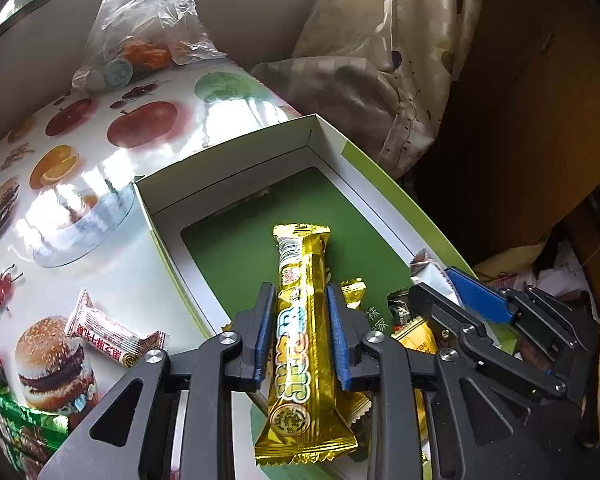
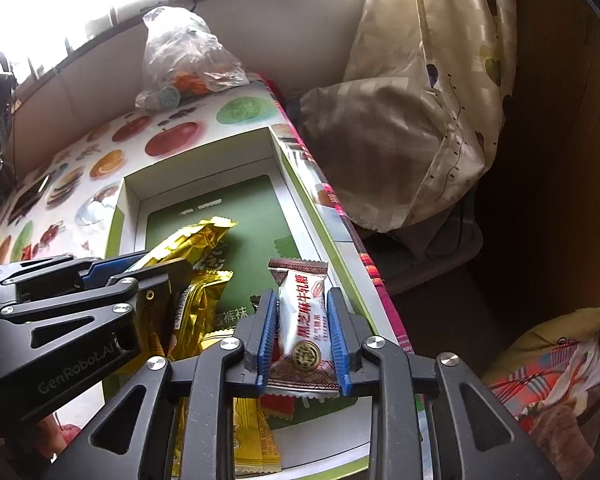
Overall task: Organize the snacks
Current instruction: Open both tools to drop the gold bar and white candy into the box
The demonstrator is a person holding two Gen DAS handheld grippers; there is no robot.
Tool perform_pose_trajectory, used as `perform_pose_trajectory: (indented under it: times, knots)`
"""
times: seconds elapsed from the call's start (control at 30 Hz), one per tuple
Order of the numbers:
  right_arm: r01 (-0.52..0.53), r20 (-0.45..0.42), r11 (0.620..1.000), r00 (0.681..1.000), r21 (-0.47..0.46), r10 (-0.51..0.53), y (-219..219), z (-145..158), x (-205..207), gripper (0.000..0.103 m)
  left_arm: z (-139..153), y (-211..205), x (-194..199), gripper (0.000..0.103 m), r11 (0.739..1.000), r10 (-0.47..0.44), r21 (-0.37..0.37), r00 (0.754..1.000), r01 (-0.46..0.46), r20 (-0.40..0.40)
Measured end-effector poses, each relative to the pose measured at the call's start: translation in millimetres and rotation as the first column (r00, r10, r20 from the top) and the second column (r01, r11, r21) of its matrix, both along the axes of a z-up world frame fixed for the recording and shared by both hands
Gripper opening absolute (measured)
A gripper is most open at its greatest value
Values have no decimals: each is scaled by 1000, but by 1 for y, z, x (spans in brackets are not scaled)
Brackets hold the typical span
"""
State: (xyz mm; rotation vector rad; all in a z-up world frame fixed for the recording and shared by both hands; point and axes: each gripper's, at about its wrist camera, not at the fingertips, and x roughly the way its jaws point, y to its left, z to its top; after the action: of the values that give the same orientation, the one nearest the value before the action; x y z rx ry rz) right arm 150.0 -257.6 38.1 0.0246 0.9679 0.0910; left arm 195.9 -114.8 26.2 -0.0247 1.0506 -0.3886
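1. On the left, the worktop [image 1: 100,240] wears a glossy cloth printed with apples, oranges and burgers. A white and pink wrapped candy [image 1: 112,334] lies on it, apart from the box, and green snack packets [image 1: 24,428] lie at the near left edge.
2. At the far end of the worktop sits a crumpled clear plastic bag [image 1: 140,12] with something orange inside.
3. In the middle stands the shallow white cardboard box with a green floor [image 1: 236,248], open at the top.
4. The left gripper [image 1: 300,332] is over the near part of this box. A long golden foil snack bar [image 1: 304,344] lies between its blue pads. A thin gap shows on both sides, so the pads do not seem to press it.
5. More golden packets [image 2: 196,304] lie in the box just beside.
6. The right gripper [image 2: 304,332] has a white wrapped candy with brown ends and red characters [image 2: 304,320] between its blue pads, over the right side of the box. I cannot tell if the pads press on it.
7. On the right hangs a cream patterned curtain [image 2: 440,100].
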Motion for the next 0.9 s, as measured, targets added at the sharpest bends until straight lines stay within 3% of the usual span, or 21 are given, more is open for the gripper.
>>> perform_pose_trajectory:
  times: [0.07,0.53,0.67,0.9]
  knots:
    - [1,4,1000,1000,7,-1,0,1,-1,30,0,2,-1,37,1000,8,-1,1000,-8,1]
    - [22,32,1000,999,15,-22,0,12,-13,42,15,11,-16,39,1000,11,-19,999,-11,34]
    - [26,44,999,999,24,-27,0,17,-18,43,21,18,-23,48,999,23,-23,998,-22,50]
    - [18,63,999,998,26,-20,6,23,-26,44,31,27,-37,48,999,25,-34,997,-22,75]
